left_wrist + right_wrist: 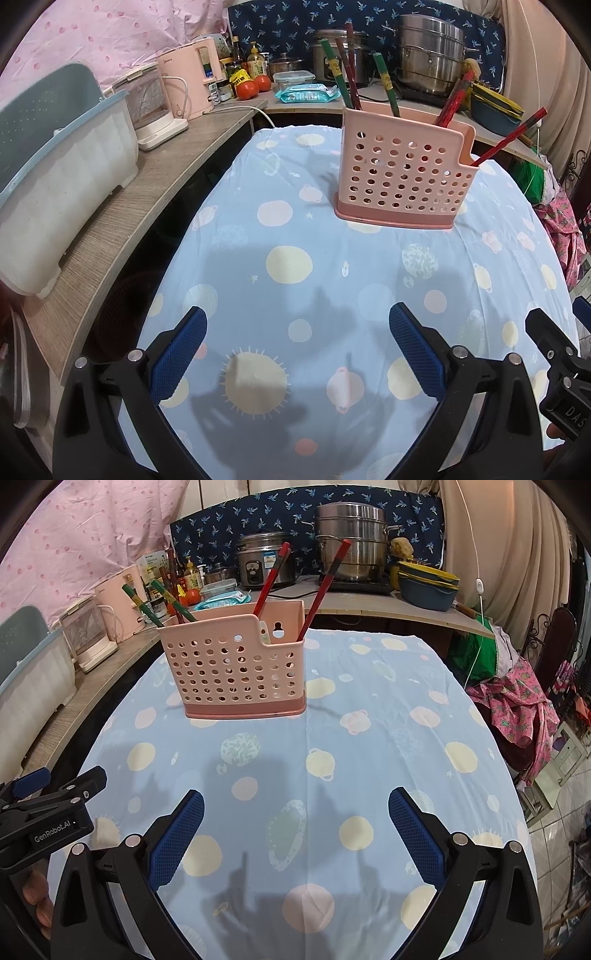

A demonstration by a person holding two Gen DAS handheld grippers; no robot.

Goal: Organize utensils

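Both grippers, left point(297, 349) and right point(295, 829), gape empty above the planet-print tablecloth point(369, 775). Beyond stands the pink utensil caddy point(236, 668); its red chopsticks point(325, 583) lean rightward, green chopsticks point(170, 600) seemingly leftward.

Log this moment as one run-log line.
left gripper: open, empty | right gripper: open, empty | chopsticks: in caddy | cloth: no loose utensils

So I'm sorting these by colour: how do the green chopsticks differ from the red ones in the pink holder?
The green chopsticks stand at the holder's left end and lean left; the red chopsticks stand at its right end, by the lower cut-out corner, and lean right. The green ones carry yellow bands near the top; the red ones have dark bands. Both kinds stand in the holder with their tops sticking out above its rim.
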